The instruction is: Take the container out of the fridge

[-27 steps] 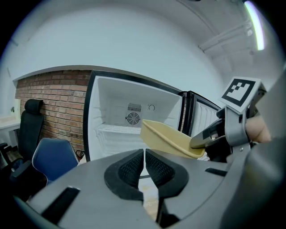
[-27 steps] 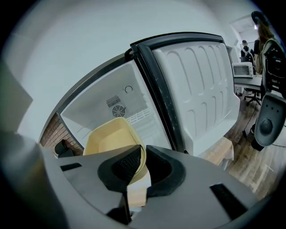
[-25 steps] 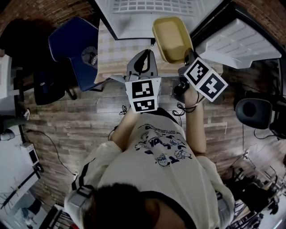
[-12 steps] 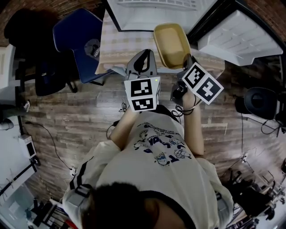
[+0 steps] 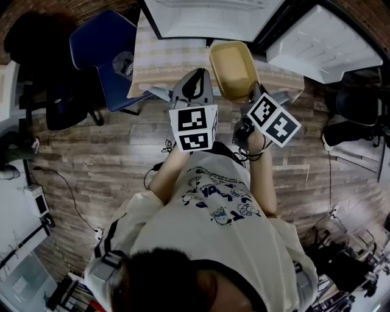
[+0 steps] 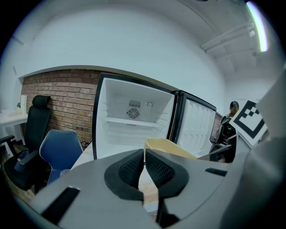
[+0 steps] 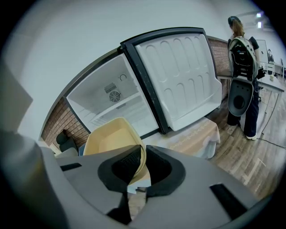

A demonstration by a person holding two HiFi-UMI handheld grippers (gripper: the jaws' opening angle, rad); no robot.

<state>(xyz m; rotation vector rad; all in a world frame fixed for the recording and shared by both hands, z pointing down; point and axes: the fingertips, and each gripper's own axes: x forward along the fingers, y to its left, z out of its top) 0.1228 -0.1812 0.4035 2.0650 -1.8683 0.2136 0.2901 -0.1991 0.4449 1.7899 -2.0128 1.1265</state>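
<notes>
Drawn back toward the person, the shallow yellow plastic container [image 5: 230, 68] now lies clear of the open white fridge [image 5: 213, 15], above the cloth-covered table [image 5: 163, 61]. Its long axis runs from the right gripper [image 5: 251, 92], whose jaws clamp the near rim, away toward the fridge; the tub looks empty, round-cornered and thin-walled. The left gripper [image 5: 196, 74] sits just beside it, jaws together on nothing.

Patterned cloth [image 5: 167, 64] over table [image 5: 145, 86]

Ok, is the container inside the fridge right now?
No, the yellow container is out in front of the open fridge, its rim clamped in the right gripper jaws.
</notes>
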